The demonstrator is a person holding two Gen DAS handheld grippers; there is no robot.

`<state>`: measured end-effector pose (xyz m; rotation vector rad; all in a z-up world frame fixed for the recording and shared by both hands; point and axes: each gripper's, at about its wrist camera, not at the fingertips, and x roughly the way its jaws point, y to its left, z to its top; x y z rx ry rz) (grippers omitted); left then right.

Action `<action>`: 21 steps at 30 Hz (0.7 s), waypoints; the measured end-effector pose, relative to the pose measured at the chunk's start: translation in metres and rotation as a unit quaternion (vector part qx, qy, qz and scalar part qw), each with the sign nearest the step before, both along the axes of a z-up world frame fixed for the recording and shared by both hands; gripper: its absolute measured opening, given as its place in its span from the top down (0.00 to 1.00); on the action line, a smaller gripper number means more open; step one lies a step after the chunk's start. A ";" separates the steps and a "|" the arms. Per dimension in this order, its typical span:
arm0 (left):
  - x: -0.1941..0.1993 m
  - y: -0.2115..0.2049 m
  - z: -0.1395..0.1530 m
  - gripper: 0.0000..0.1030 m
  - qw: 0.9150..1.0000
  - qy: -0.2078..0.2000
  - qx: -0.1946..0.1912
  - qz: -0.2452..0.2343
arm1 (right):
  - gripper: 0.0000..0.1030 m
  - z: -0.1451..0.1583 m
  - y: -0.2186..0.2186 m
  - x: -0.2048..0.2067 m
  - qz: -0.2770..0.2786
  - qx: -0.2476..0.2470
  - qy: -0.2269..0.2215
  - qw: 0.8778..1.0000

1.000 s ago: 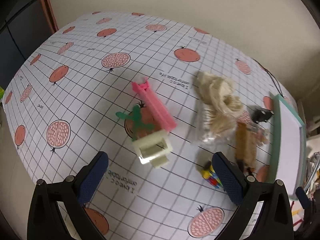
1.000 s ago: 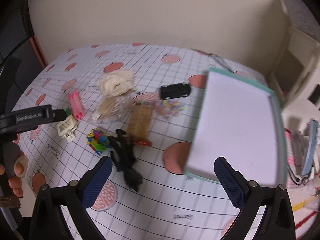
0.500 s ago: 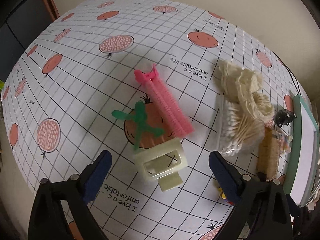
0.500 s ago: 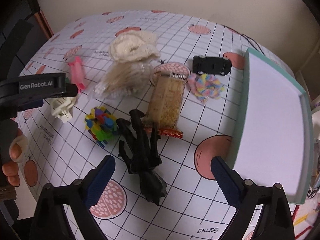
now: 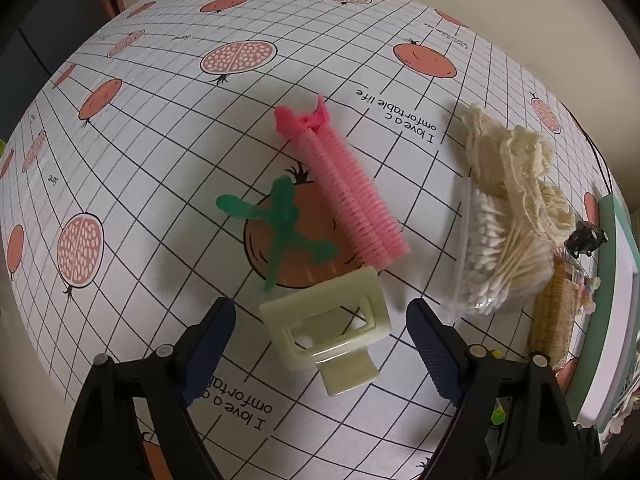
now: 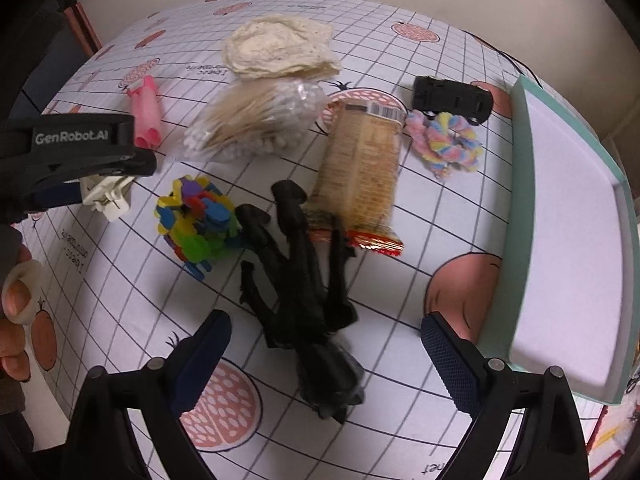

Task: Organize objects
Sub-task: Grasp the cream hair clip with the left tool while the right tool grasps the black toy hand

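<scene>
"GenRobot.AI" is read on the left gripper; "I love a comfortable life" is printed on the desk cloth several times. A barcode is seen on the one snack pack.

Counted, one each: cream clip, pink curler, green pick, swab bag, lace cloth, toy car, scrunchie, block cluster, black glove, tray at the desk's right edge.

Left fingers are spread apart around the clip, untouched. Right gripper fingers are spread over the glove.
</scene>
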<state>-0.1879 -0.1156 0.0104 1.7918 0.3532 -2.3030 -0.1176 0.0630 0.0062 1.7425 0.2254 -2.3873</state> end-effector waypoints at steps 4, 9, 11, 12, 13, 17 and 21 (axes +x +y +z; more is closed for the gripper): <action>0.000 0.002 0.002 0.26 1.000 0.004 -0.013 -0.006 | 0.06 0.001 0.001 0.000 -0.001 -0.002 0.001 1.000; 0.002 0.000 0.005 0.35 1.000 0.006 -0.017 0.001 | 0.10 0.005 0.005 0.001 -0.003 -0.004 0.002 1.000; 0.003 -0.001 0.007 0.39 1.000 0.008 -0.018 0.003 | 0.16 0.007 0.009 0.001 -0.006 -0.005 0.004 1.000; 0.004 -0.001 0.007 0.40 1.000 0.009 -0.018 0.003 | 0.17 0.008 0.010 0.001 -0.007 -0.005 0.004 1.000; 0.004 -0.001 0.008 0.41 1.000 0.009 -0.020 0.003 | 0.19 0.009 0.011 0.001 -0.007 -0.005 0.004 1.000; 0.006 -0.001 0.010 0.42 1.000 0.009 -0.021 0.001 | 0.29 0.011 0.018 0.005 -0.006 -0.006 0.006 1.000; 0.008 -0.002 0.012 0.42 1.000 0.008 -0.020 0.000 | 0.43 0.016 0.020 0.008 -0.002 -0.007 0.009 1.000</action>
